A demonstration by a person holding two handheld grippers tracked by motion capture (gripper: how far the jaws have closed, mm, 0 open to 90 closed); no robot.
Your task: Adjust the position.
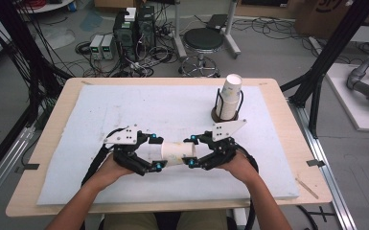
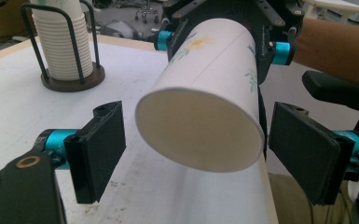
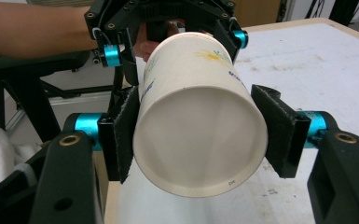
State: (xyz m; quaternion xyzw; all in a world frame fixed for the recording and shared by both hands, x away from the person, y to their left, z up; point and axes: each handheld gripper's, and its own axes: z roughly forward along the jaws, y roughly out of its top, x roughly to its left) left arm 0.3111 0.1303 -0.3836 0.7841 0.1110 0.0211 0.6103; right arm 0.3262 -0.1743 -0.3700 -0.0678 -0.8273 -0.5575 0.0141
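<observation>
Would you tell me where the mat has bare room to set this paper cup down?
The white mat is bare at the left and far middle, and along the near edge. Crowded spots: the cup rack far right, and the centre, where both grippers hold the paper cup.

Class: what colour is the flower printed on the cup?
Yellow, on the white cup; clearest in the left gripper view.

Cup [image 1: 175, 153] between grippers, near table edge; cup stack [image 1: 229, 98] behind, apparently right.

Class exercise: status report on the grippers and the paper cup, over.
Right gripper shut on paper cup, held level. Left gripper open, pads either side of its other end, not pressing. Cup stack in its holder stands apart, nothing in the way.
</observation>
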